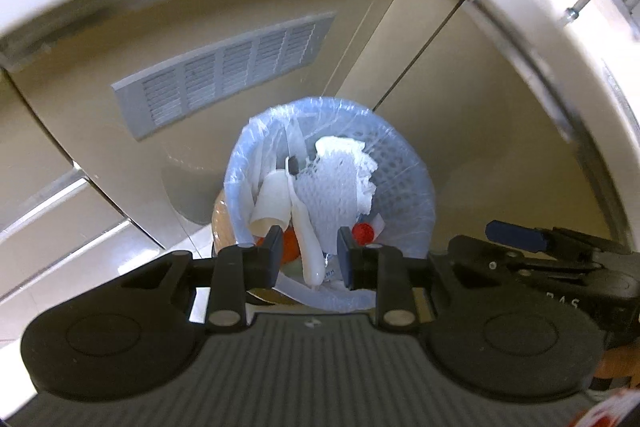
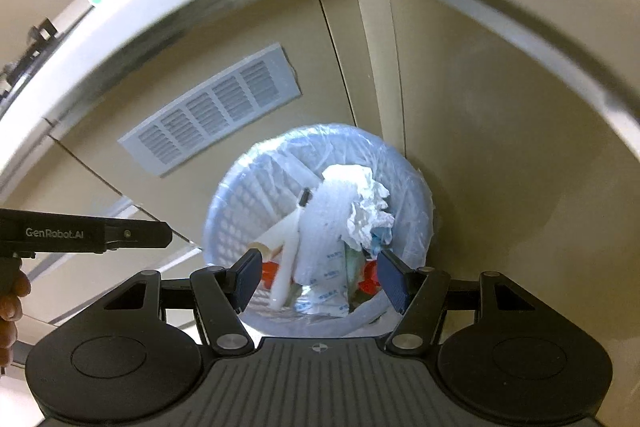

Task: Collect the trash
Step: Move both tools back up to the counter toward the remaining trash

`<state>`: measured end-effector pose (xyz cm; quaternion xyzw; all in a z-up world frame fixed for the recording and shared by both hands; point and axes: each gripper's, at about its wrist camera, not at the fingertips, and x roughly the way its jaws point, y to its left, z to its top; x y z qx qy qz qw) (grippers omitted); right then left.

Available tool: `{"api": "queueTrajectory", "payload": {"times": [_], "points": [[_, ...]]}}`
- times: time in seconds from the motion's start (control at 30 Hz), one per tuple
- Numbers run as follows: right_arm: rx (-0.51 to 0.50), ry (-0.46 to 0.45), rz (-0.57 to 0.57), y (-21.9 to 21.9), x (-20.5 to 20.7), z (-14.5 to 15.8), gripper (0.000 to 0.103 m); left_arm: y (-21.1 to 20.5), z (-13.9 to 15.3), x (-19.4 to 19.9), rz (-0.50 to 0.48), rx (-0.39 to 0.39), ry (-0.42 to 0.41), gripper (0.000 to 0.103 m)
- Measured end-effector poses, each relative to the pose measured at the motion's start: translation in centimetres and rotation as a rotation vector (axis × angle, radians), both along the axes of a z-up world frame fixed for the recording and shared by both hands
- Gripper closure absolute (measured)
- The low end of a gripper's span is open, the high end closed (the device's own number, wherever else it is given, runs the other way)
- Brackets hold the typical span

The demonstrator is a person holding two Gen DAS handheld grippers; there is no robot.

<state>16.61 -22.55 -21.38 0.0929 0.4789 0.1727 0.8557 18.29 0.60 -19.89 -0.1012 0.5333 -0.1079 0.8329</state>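
Right wrist view: right gripper [image 2: 320, 277] fingers are spread empty above the lined bin [image 2: 224, 211]; withdrawal is best kept vertical, clear of the liner.

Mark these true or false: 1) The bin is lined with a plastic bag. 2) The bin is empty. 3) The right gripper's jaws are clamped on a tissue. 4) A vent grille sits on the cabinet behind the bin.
1) True: a clear liner covers the bin.
2) False: it holds crumpled tissue, a paper cup and a red cap.
3) False: the right gripper has open jaws with nothing between them.
4) True: the vent grille is on the cabinet panel behind the bin.
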Motion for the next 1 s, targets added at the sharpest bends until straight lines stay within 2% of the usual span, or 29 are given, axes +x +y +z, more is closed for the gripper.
{"api": "queueTrajectory", "payload": {"times": [0.27, 0.63, 0.83, 1.0], "points": [[0.028, -0.088, -0.03, 0.2, -1.7, 4.9, 0.04, 1.5, 5.7, -1.8, -0.017, -0.008, -0.126, 0.078], [0.053, -0.223, -0.103, -1.2, -3.6, 10.9, 0.04, 1.4, 11.3, -2.3, -0.06, -0.035, -0.28, 0.078], [0.078, -0.303, -0.142, -4.1, -2.0, 13.8, 0.04, 0.8, 13.3, -0.5, -0.04, -0.022, -0.332, 0.078], [0.078, -0.36, -0.127, -7.1, 1.7, 15.7, 0.04, -0.1, 14.1, 2.6, 0.007, 0.006, -0.362, 0.078]]}}
